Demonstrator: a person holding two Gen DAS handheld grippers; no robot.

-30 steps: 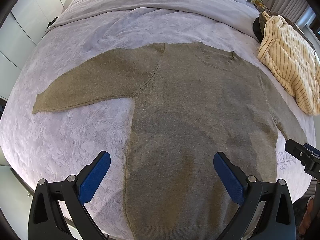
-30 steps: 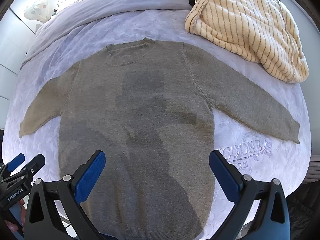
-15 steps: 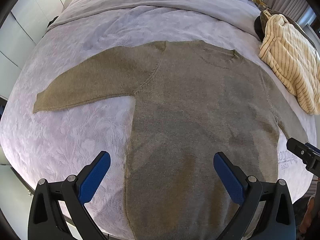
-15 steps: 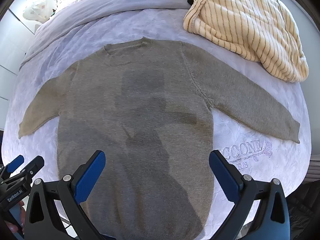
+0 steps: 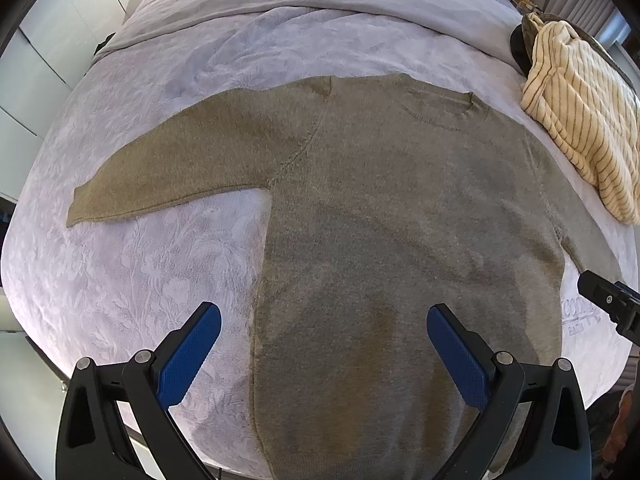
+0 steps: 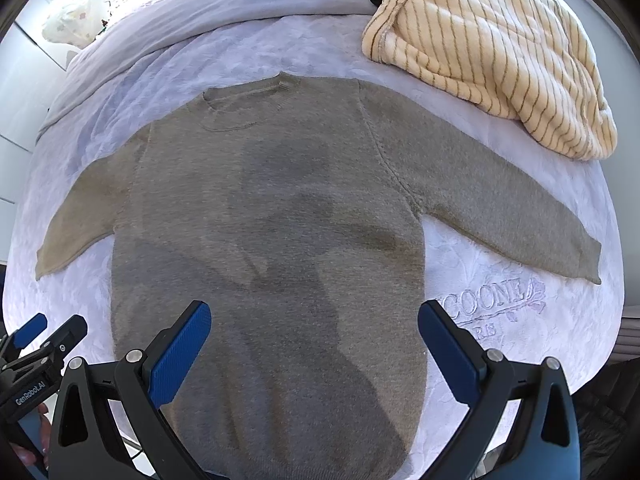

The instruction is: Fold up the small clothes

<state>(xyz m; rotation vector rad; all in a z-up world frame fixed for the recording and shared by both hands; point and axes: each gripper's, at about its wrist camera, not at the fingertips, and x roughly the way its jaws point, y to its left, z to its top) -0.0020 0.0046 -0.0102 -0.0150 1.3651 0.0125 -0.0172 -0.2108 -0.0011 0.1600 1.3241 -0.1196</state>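
A: What is lying on the bed [image 5: 132, 280] now?

B: The sweater [image 5: 400, 208] is lying flat on the quilt [image 6: 520, 320], collar toward the pillows, both sleeves spreading out sideways, hem hanging toward the near edge. A striped blanket [image 6: 492, 48] is sitting in a heap near the right shoulder, apart from the sleeve.

A: Is anything changing compared with a second ago?

B: Very little. The sweater is keeping the same layout, with no fold started. Both cameras are drifting slightly closer and lower over the lower body of the garment, so I am reading this as the approach before the first fold.

A: And the tools?

B: The left tool [image 5: 324, 354] is hovering over the sweater's left side seam, jaws wide apart, gripping nothing. The right tool [image 6: 314, 350] is hovering over the lower body, jaws equally spread and empty. Neither is touching fabric, as far as I am seeing.

A: So what is coming next?

B: Probably reaching for a sleeve or the hem; the cuffs are lying well apart from both tools.
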